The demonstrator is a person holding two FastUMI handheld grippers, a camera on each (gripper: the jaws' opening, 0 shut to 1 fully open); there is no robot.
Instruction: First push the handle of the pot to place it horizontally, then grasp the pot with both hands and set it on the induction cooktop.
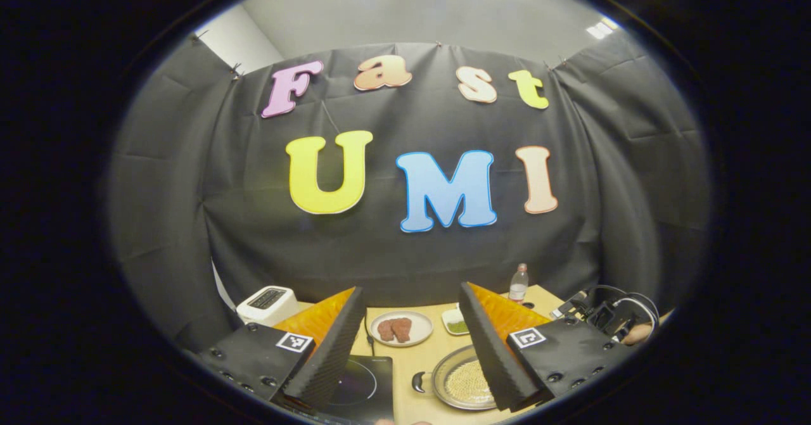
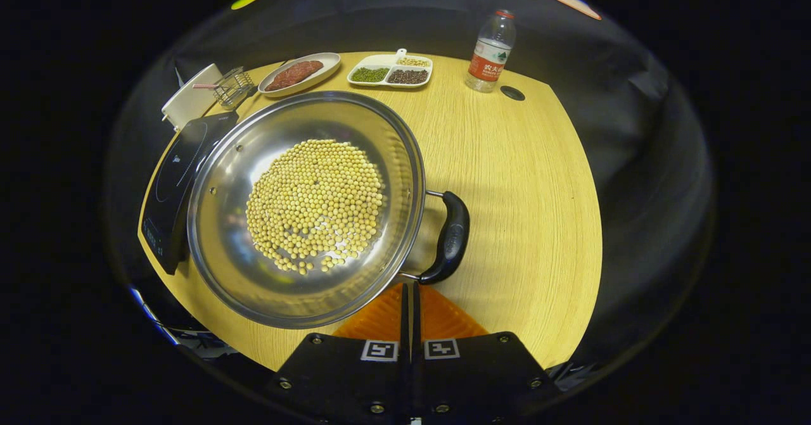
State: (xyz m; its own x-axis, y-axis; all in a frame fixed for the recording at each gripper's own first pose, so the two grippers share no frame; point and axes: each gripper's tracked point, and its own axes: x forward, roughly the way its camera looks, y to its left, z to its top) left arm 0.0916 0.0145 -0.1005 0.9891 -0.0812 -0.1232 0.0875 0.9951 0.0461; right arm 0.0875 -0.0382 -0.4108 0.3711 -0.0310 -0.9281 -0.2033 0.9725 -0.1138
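Hovering my right claw (image 2: pixel 408 298), fingers pressed together, just short of the pot (image 2: pixel 304 206) handle (image 2: pixel 451 236); left claw (image 1: pixel 412 349) wide apart.

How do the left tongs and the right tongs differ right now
The left tongs are spread wide open, while the right tongs are closed, fingers together. The left tongs are raised and look level over the table toward the booth wall, while the right tongs point down at it beside the pot, near its black handle. Neither holds anything.
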